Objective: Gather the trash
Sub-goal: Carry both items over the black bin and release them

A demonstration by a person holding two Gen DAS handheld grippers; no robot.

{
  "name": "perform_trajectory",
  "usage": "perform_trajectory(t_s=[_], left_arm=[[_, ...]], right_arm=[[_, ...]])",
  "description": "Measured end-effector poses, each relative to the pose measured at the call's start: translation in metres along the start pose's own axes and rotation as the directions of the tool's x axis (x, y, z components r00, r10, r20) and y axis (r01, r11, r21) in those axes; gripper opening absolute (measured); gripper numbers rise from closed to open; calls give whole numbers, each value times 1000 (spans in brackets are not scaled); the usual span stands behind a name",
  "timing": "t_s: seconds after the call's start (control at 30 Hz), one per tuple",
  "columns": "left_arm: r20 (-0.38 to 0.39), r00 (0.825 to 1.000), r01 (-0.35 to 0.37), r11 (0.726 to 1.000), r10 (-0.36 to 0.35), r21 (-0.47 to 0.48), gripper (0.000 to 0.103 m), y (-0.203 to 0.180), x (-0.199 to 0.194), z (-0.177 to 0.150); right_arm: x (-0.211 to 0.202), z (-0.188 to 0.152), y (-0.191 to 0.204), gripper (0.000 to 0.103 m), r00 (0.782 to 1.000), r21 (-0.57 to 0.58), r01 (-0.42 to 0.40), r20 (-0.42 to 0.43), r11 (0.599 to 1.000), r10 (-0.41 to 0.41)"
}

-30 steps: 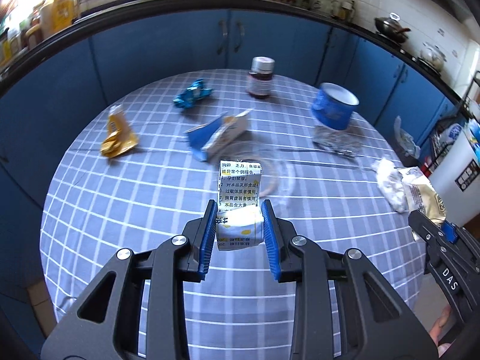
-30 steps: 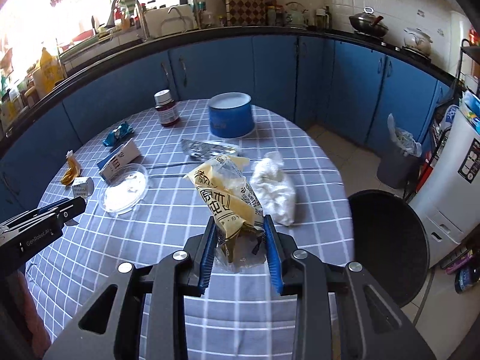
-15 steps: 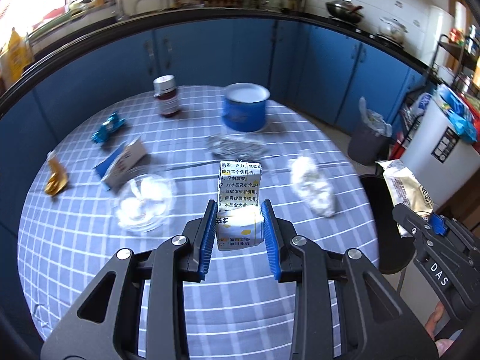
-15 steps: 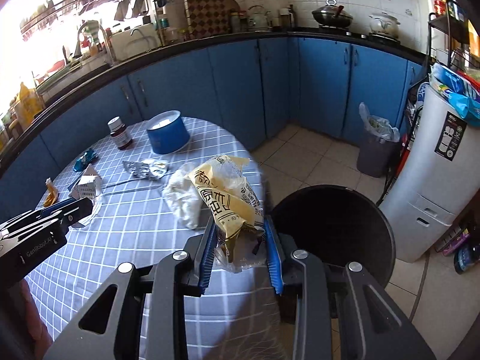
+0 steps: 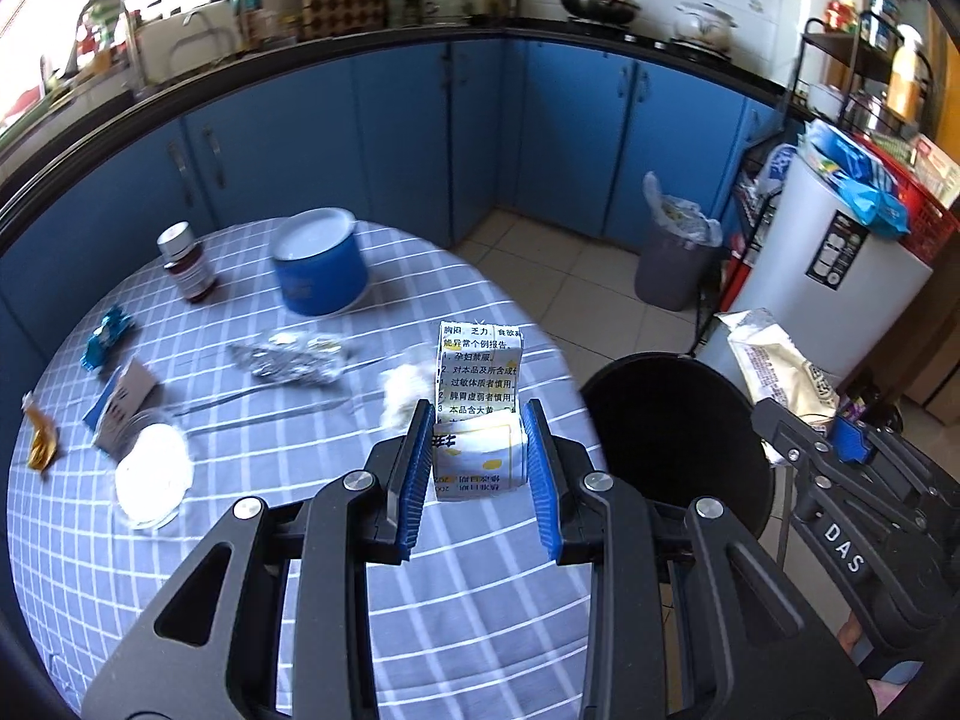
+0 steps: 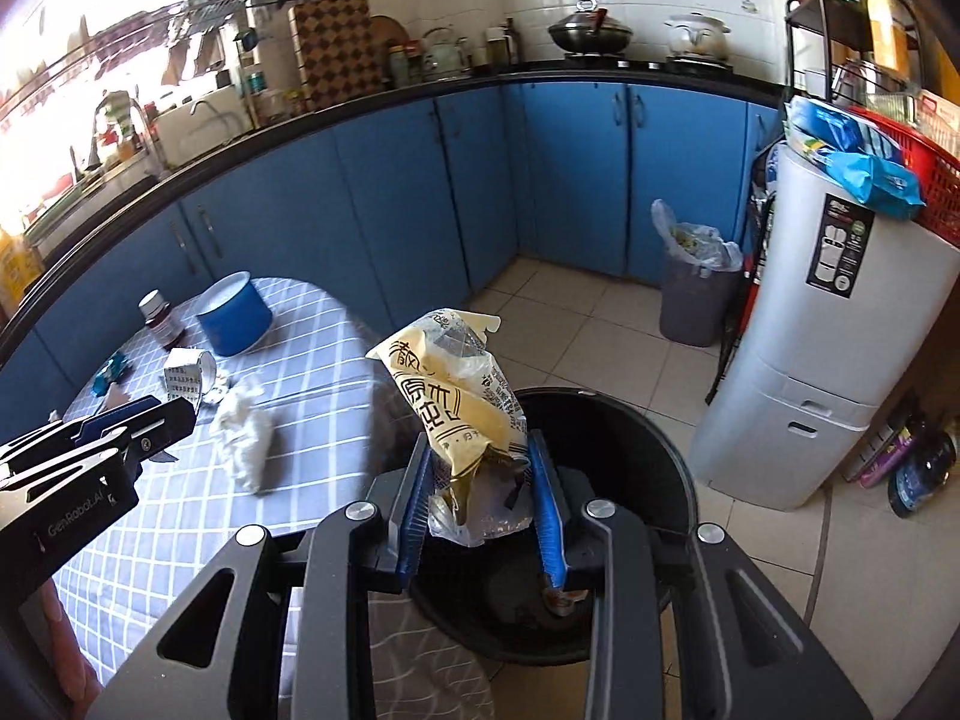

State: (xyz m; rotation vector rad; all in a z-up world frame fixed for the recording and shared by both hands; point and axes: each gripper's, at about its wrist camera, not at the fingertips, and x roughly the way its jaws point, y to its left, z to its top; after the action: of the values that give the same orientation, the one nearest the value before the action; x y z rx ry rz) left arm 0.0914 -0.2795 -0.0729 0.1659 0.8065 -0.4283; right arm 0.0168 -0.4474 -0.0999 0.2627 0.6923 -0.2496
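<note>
My left gripper (image 5: 479, 444) is shut on a small white printed carton (image 5: 477, 396), held above the right edge of the round checked table (image 5: 252, 540). My right gripper (image 6: 480, 480) is shut on a yellow snack wrapper (image 6: 459, 402) and hangs over the black round bin (image 6: 648, 468) beside the table. In the left wrist view the bin (image 5: 678, 438) lies just right of the carton, and the right gripper (image 5: 840, 438) with the wrapper (image 5: 780, 360) shows beyond it. The left gripper (image 6: 174, 414) and carton (image 6: 189, 375) appear at the left of the right wrist view.
On the table lie a crumpled white tissue (image 6: 243, 438), a foil blister pack (image 5: 288, 360), a blue tin (image 5: 318, 270), a brown bottle (image 5: 186, 264), a blue wrapper (image 5: 105, 336), an open box (image 5: 120, 408), a clear lid (image 5: 150, 480) and an orange wrapper (image 5: 39, 438). A grey lined bin (image 6: 696, 294) and a white appliance (image 6: 822, 360) stand on the tiled floor.
Both grippers have swung right from over the table toward the black bin, each keeping its item. The wrapper now hangs over the bin; the carton is at the table's right edge.
</note>
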Motion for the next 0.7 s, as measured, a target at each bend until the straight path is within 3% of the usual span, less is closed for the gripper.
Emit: perform_trajectory(t_s=[0.47,0.5,0.63,0.7], left_arm=[[-11,999,44,997,-43,61,31,-39,20,11],[-12,999,46,997,-45,64,31,-41,22,11],[-16,999,52,996,-51,71,31,-44,25,13],[-16,998,54,996,-53,73,31,-46,26,14]], right_arm=[[16,11,-28,35,999,16,44,15,999,-44],[17,11,-30,37,999,17,45,14,999,-45],[18,12,-36,69,998,37,49,26,998,-50],[17,13,-38,74,998,42,54,35,998,-55]])
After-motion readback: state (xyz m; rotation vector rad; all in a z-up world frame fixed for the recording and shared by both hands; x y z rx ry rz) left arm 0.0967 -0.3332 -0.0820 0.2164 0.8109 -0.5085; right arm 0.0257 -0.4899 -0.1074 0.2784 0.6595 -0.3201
